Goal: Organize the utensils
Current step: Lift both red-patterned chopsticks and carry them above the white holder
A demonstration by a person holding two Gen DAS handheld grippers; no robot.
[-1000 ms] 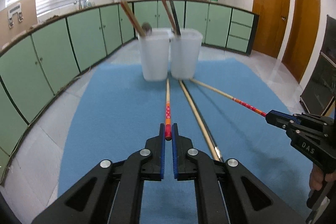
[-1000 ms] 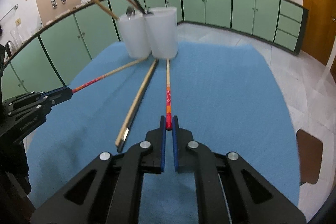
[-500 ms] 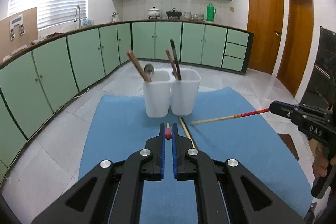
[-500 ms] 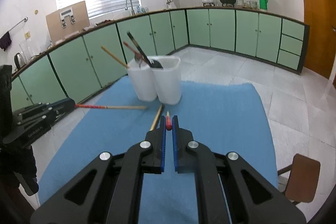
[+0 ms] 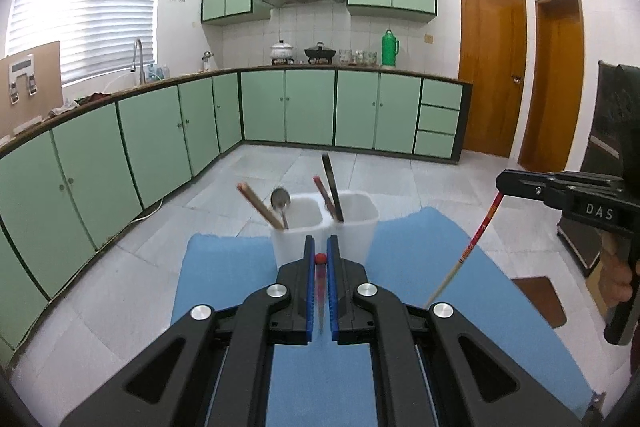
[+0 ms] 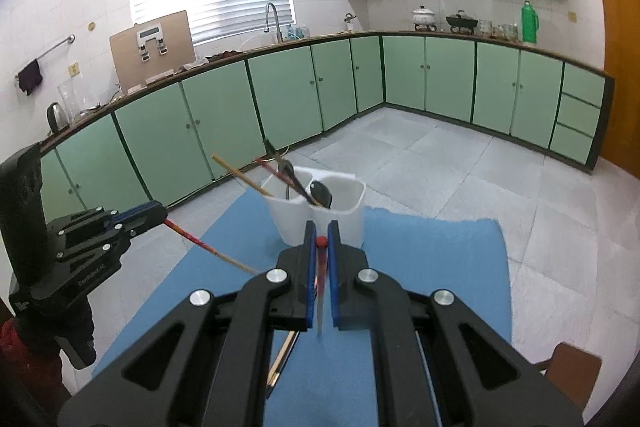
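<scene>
Two white plastic cups [image 5: 324, 223] stand side by side at the far end of the blue mat [image 5: 224, 279]. They hold chopsticks, a spoon [image 5: 280, 201] and dark utensils. My left gripper [image 5: 320, 259] is shut on a red-tipped chopstick [image 5: 320, 281] that hangs down between the fingers. My right gripper [image 6: 320, 241] is shut on another red-tipped chopstick [image 6: 320, 287], also hanging down. Each gripper shows in the other view, the right [image 5: 504, 183] and the left [image 6: 160, 213], holding its chopstick raised above the mat. A pale chopstick [image 6: 282, 359] lies on the mat.
Green kitchen cabinets [image 5: 160, 147] run along the far walls under a counter with a sink tap [image 5: 138, 59] and pots. Wooden doors [image 5: 492, 79] are at the right. A brown stool seat [image 6: 576, 371] stands right of the mat. The floor is grey tile.
Both grippers have lifted and tilted upward, taking their chopsticks off the mat. The chopsticks now hang steeply from the fingers instead of pointing toward the cups.
</scene>
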